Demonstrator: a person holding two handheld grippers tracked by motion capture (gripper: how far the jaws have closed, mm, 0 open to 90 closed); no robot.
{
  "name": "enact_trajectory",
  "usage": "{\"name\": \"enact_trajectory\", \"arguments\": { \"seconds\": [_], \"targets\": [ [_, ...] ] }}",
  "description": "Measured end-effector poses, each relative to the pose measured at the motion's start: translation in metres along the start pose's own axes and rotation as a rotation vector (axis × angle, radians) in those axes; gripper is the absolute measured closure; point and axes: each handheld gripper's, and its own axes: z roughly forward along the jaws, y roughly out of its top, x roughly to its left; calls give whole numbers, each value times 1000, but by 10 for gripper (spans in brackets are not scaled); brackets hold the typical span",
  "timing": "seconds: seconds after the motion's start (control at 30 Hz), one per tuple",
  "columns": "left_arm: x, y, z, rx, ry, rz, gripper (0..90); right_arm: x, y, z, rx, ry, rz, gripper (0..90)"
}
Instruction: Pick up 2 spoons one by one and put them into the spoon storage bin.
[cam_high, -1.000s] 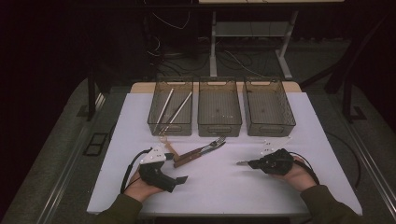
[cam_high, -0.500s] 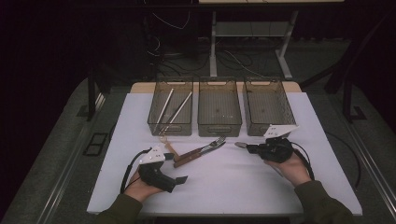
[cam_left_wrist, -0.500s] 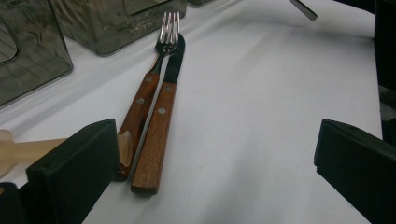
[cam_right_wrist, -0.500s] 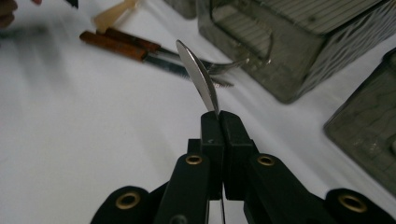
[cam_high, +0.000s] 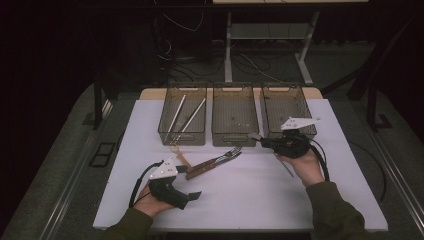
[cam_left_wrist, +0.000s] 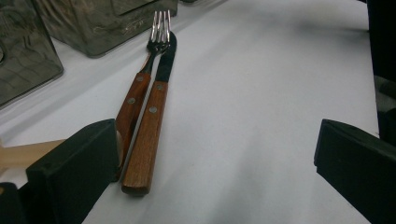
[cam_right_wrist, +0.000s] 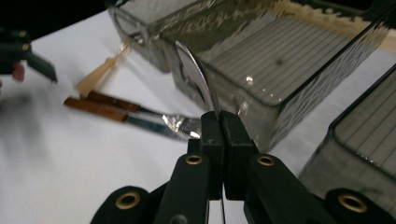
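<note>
Cutlery is being sorted by kind into three clear bins at the far side of the table (cam_high: 320, 200). The right gripper (cam_right_wrist: 219, 122) has its jaws pressed together on a thin metal piece (cam_right_wrist: 198, 77), apparently a spoon or knife seen edge-on, gripped low so that the bright curved end stands up clear of the jaws. It hangs just in front of the middle bin (cam_high: 235, 112) and the right bin (cam_high: 287, 102), a pose that suits lowering the piece over a rim; which bin is meant I cannot tell. The left bin (cam_high: 183, 114) already holds two long metal sticks. The left gripper (cam_left_wrist: 210, 154) rests near the left front edge, jaws apart and holding nothing, aimed along the wooden-handled fork (cam_left_wrist: 133, 95) and knife (cam_left_wrist: 152, 126), which lie side by side, handles toward it, probably its next pick. A pale wooden utensil (cam_high: 179, 155) lies just left of them.
</note>
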Motion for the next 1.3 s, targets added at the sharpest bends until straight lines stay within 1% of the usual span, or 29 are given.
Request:
{"name": "enact_trajectory", "arguments": {
  "seconds": [0.03, 0.1, 0.43, 0.63, 0.83, 0.93, 1.1, 1.2, 1.23, 1.3],
  "targets": [
    [0, 0, 1, -5, -1, -6, 0, -1, 3, 1, -11, -2, 4, 892],
    [1, 0, 1, 6, -2, 0, 0, -2, 10, 5, -18, -13, 8, 892],
    [0, 2, 1, -9, -10, -3, 0, -5, 51, 19, -67, -59, 18, 892],
    [1, 2, 0, -13, -15, -5, 0, -13, 73, 35, -101, -71, 43, 892],
    [0, 3, 0, -28, -26, -16, 0, -18, 95, 50, -130, -90, 53, 892],
    [0, 3, 0, -29, -31, -13, 0, -21, 105, 58, -131, -110, 53, 892],
    [0, 3, -1, -33, -33, -8, 0, -25, 113, 73, -145, -124, 67, 892],
    [0, 3, -1, -37, -34, -11, 0, -28, 114, 81, -145, -142, 70, 892],
    [0, 4, -1, -33, -33, -4, 0, -29, 114, 83, -150, -148, 65, 891],
    [0, 4, -1, -33, -35, -2, 0, -31, 113, 86, -162, -146, 75, 891]
  ]
}}
